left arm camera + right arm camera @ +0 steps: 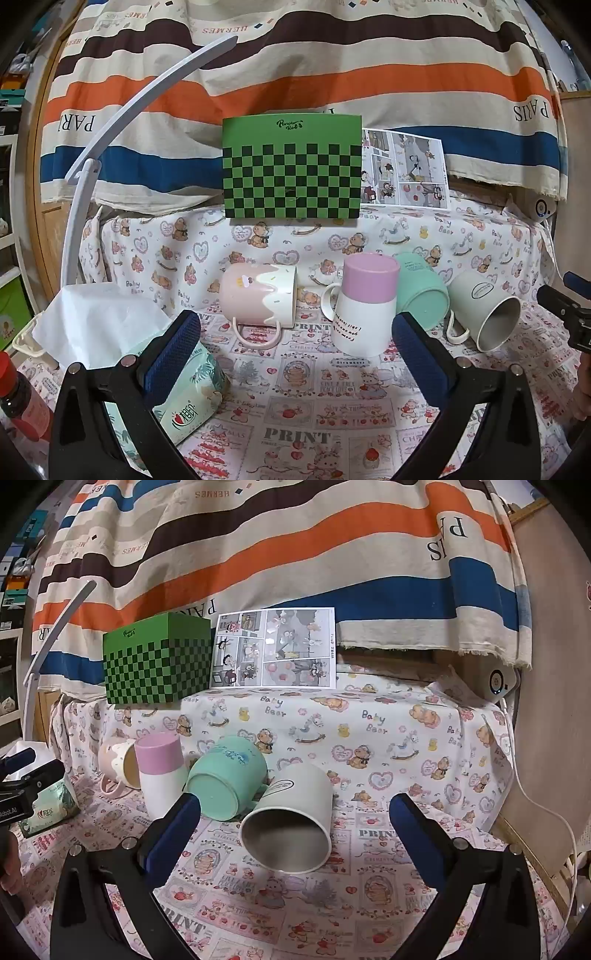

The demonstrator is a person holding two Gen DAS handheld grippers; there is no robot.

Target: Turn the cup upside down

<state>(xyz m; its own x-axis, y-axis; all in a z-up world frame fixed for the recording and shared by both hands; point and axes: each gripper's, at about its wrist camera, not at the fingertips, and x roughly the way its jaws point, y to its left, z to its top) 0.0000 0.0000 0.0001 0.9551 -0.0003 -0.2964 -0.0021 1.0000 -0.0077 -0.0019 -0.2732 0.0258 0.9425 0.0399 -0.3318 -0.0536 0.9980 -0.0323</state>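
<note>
Right gripper [295, 805]: fingers wide apart, holding nothing. Left gripper [295, 332]: spread the same way, also empty.

Straight ahead of the right gripper, roughly on its centre line: grey-white cup [291, 812], lying on its side on the printed cloth [369, 904]. Long axis pointing almost at the camera, mouth open toward the gripper, base away and slightly up. Handle not visible from this side; in the left view seen low on its left flank, against the cloth. Clearly nearer to the right hand than to the left.

Touching or nearly touching on its left: teal cup [225, 782], tilted, base toward the viewer. Further left: lilac-and-white cup [159, 775], already standing mouth-down, and pink cup [118, 764] on its side.

Judging from this, probably a matter of closing across the wall of the grey-white cup and turning the rim down onto the cloth.

Open room: plenty of bare cloth to the right and in front of the cup. Tight on the left, with little gap for a finger beside the teal cup; risk of pushing it. Raised back ledge with green checkered box [155, 664] well apart, no obstacle.
</note>
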